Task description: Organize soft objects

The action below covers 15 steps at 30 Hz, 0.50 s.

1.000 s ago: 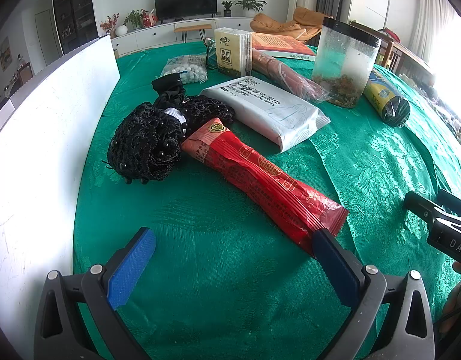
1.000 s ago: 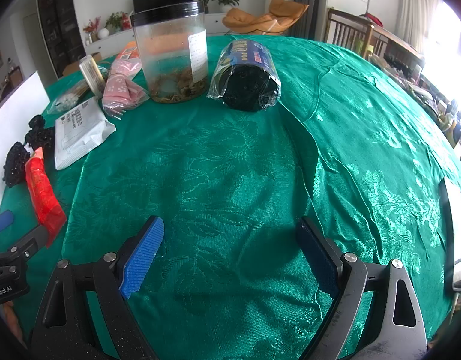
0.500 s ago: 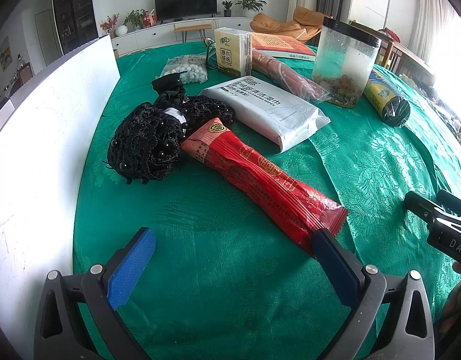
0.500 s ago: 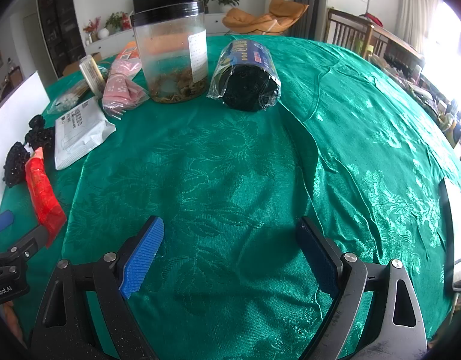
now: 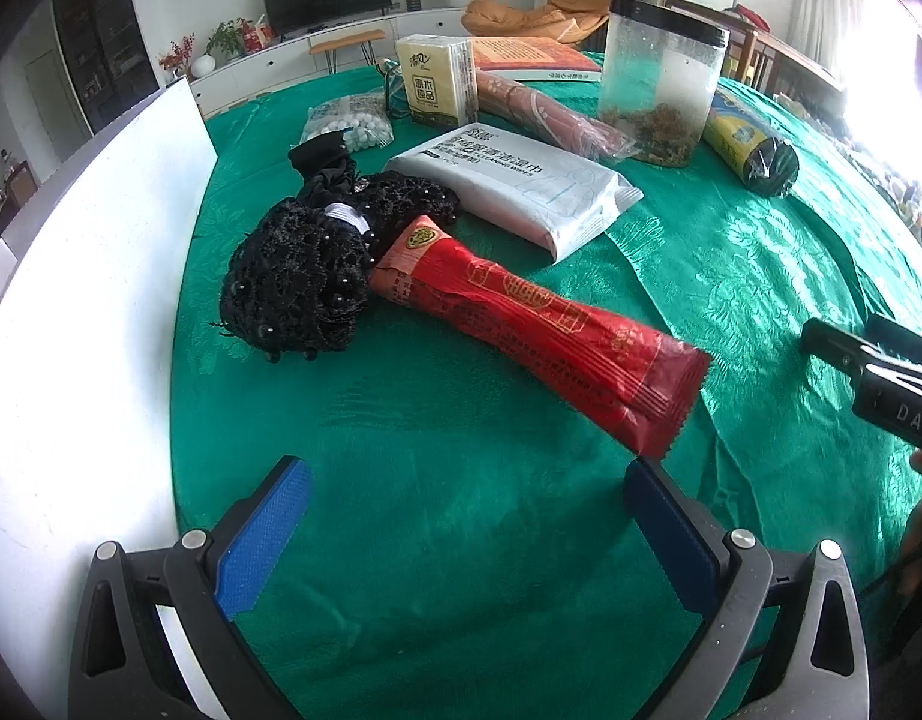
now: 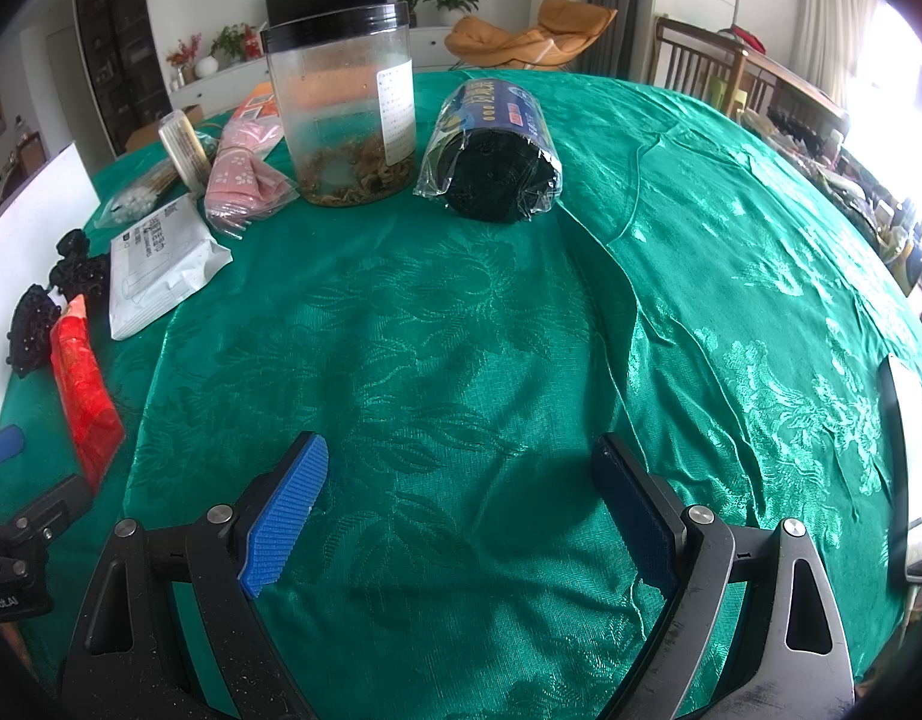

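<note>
Nothing is moving between the earlier frames and now: both grippers are hanging where they were over the green cloth (image 6: 461, 312). The left gripper (image 5: 466, 516), at the bottom of its view, is standing with its blue pads wide apart and empty; the right gripper (image 6: 461, 498) is doing the same, low in its own view.

Sorting is looking barely begun. The red pack (image 5: 532, 324) is lying at frame centre, its crimped end just beyond the left gripper's far pad. A black beaded lace piece (image 5: 305, 288) is touching its other end, centre left. A white wipes pack (image 5: 514, 186) is sitting above them, and a tissue pack (image 5: 437, 81), a bag of white balls (image 5: 347, 123) and a pink wrapped roll (image 5: 550, 114) are crowding the top. A clear jar (image 6: 341, 114) and a dark roll in film (image 6: 490, 156) are standing upper centre in the right view. A white board (image 5: 71, 300) is filling the left edge.

The pack is looking crinkly and slick, the lace limp and snaggy, the cloth shiny and creased.
</note>
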Available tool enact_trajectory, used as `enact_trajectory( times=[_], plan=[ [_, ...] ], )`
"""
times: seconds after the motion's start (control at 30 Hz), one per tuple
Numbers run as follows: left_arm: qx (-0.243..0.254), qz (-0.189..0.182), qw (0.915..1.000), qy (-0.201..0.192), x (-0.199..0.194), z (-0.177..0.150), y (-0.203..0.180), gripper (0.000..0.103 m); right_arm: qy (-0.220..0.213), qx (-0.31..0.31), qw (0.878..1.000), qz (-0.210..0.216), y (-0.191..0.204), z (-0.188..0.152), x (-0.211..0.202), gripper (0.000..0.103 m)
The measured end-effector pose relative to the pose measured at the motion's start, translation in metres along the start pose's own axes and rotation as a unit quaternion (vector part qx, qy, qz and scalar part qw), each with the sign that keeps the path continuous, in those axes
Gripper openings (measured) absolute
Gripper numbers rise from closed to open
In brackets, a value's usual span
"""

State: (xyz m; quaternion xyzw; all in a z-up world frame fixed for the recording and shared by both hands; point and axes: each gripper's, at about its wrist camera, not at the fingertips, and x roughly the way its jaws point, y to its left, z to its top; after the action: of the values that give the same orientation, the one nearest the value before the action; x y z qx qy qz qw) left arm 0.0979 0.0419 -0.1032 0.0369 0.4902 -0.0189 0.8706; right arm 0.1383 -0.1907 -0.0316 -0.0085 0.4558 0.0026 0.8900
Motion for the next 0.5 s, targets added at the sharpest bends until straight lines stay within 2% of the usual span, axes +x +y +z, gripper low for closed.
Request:
enact_trajectory(
  times=[0.13, 0.23, 0.3, 0.37, 0.5],
  plan=[
    [-0.006, -0.032, 0.9993, 0.019, 0.0, -0.005, 0.012, 0.103, 0.0, -0.001, 1.0, 0.002, -0.001, 0.0, 0.0, 0.092],
    [-0.007, -0.024, 0.9995, 0.02, -0.001, -0.009, 0.02, 0.103, 0.0, -0.001, 1.0, 0.002, -0.001, 0.0, 0.0, 0.092],
    [-0.017, -0.027, 0.9994, 0.013, -0.005, -0.014, 0.027, 0.103, 0.0, -0.001, 1.0, 0.002, -0.001, 0.0, 0.0, 0.092],
    [-0.03, -0.045, 0.9985, 0.004, -0.009, -0.017, 0.03, 0.103, 0.0, -0.001, 1.0, 0.002, -0.001, 0.0, 0.0, 0.092],
    [-0.04, -0.064, 0.9971, -0.013, -0.008, -0.015, 0.024, 0.103, 0.0, -0.002, 1.0, 0.002, -0.001, 0.0, 0.0, 0.092]
  ],
)
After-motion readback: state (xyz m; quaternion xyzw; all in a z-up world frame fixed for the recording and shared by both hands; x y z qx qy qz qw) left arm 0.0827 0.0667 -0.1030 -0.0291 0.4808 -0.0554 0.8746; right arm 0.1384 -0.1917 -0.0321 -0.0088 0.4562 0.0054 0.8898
